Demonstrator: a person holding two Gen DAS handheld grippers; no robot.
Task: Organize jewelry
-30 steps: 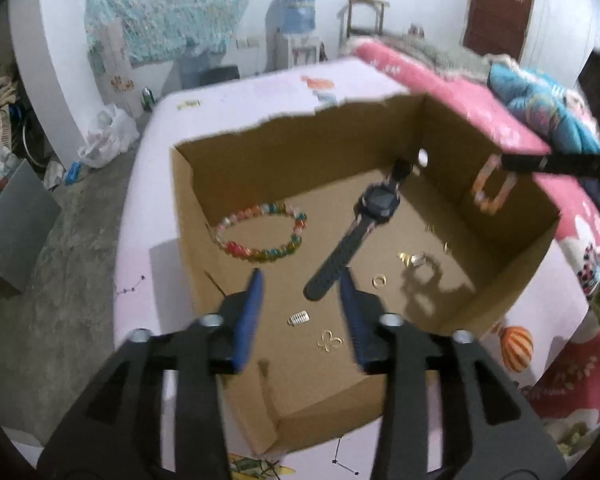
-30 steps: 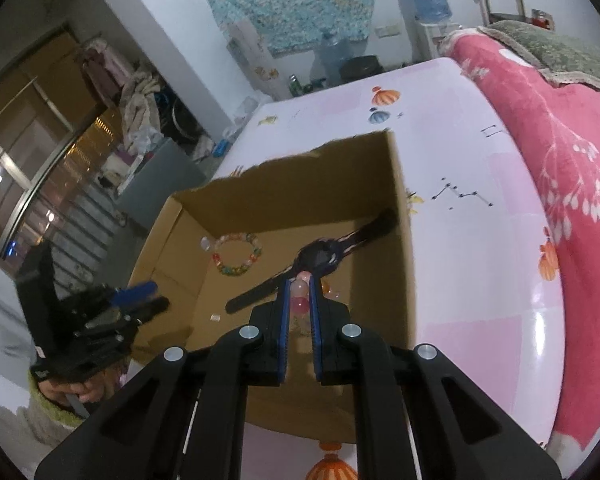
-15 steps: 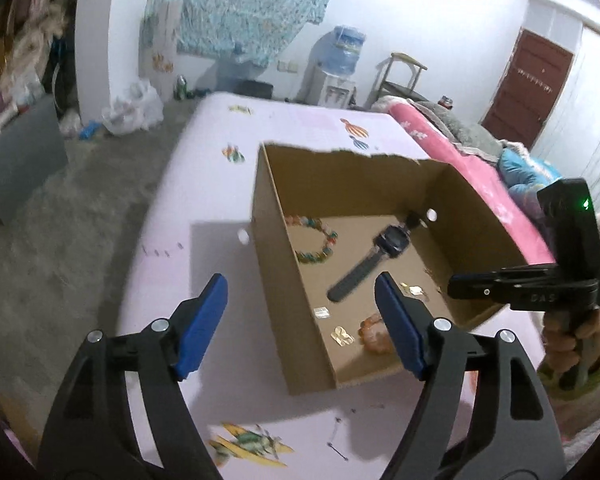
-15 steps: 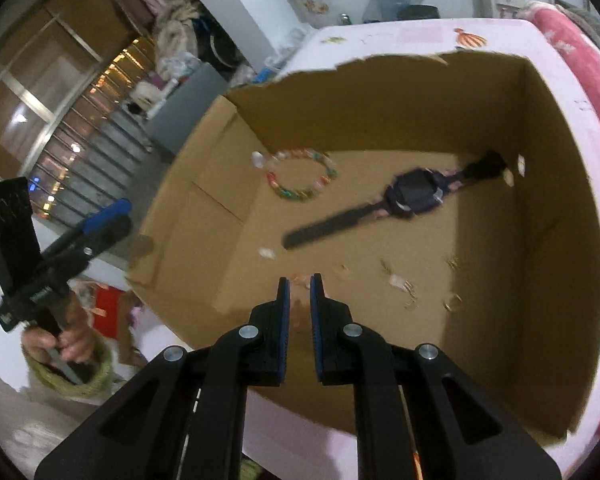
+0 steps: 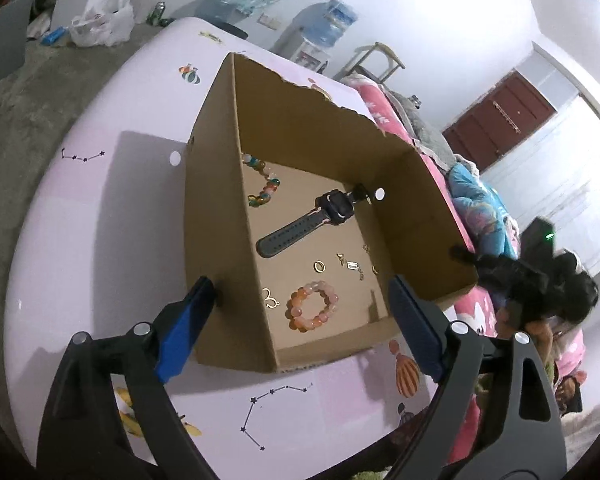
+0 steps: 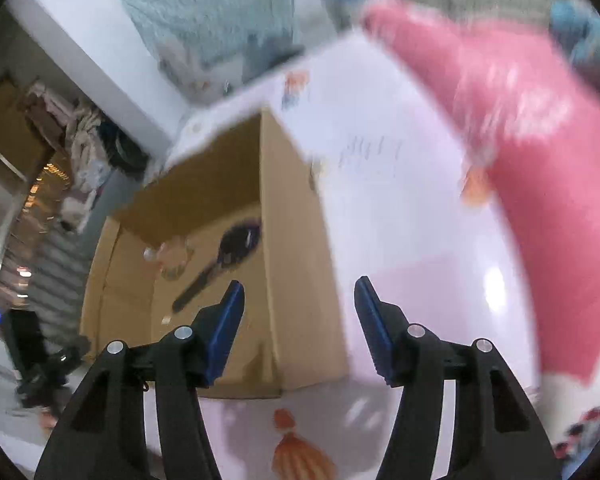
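Cardboard box (image 5: pixel 220 240) on pale pink printed tablecloth (image 5: pixel 80 260), jewelry on box floor. Left gripper (image 5: pixel 300 312) wide apart, empty, hovering over near box corner — 1 blue pad outside the wall, the other above the floor. Right gripper (image 6: pixel 298 320) also spread, nothing held, outside the box's right wall; view badly motion-blurred.

Inside: orange-pink bead bracelet (image 5: pixel 312 311) nearest front wall, gold open-loop charm (image 5: pixel 271 299) just beside it. Dark smartwatch (image 5: pixel 308 222) lying flat mid-floor, strap diagonal. Multicolour bead bracelet (image 5: pixel 265 188) by left wall, partly hidden. Gold ring (image 5: pixel 319 266) and small gold bits (image 5: pixel 352 265) toward right wall.

Handling guess: bead bracelets light, floppy, likely elastic, round beads slippery — pinch across 1 side of the loop. Watch stiffer, heavier; grab strap near case. Ring and charms tiny, flat on cardboard, hard to pinch, likely to skid.
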